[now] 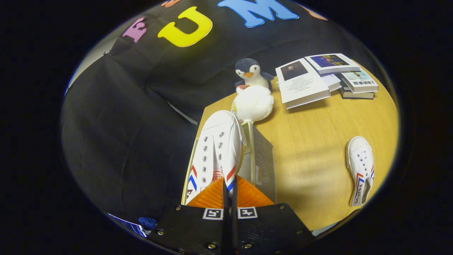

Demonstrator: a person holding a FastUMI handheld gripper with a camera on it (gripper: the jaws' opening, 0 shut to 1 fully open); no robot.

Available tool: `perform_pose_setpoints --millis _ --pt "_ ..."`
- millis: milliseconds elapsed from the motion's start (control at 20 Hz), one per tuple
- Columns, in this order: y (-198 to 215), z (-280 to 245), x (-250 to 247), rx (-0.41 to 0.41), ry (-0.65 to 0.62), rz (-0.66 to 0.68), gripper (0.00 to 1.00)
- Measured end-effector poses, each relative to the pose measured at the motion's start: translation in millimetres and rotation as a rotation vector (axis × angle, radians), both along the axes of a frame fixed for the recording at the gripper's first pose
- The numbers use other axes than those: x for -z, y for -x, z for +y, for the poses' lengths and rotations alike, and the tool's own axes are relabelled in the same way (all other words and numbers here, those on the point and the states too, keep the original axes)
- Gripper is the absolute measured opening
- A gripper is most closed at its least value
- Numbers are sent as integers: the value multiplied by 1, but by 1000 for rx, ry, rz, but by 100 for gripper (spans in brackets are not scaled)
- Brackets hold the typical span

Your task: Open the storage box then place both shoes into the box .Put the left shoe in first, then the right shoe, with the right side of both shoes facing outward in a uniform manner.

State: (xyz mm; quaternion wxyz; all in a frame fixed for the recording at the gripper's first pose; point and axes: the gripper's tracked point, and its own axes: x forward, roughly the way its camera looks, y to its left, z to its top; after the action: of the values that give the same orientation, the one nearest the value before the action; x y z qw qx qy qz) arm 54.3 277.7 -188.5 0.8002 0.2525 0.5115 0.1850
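My gripper point(229, 187) is shut on the side wall of a white canvas shoe point(216, 148) with red and blue stripes, its toe pointing away from me. The shoe hangs over the open storage box point(262, 159), whose pale rim and grey side wall stand on the wooden table just right of the shoe. The inside of the box is mostly hidden behind the shoe and my fingers. A second matching white shoe point(361, 168) lies flat on the table far to the right, apart from the box.
A plush penguin point(253, 92) sits just beyond the box near the table's back edge. Several books point(325, 78) are stacked at the back right. The wooden table point(311, 141) ends at the left beside the box, where black cloth hangs.
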Motion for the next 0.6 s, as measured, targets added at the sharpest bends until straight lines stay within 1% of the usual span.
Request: perform_pose_setpoints --millis 150,450,600 --pt "5 25 7 -26 2 14 1" --pt "11 64 22 -37 -5 55 1" --pt "11 75 29 -54 9 62 1"
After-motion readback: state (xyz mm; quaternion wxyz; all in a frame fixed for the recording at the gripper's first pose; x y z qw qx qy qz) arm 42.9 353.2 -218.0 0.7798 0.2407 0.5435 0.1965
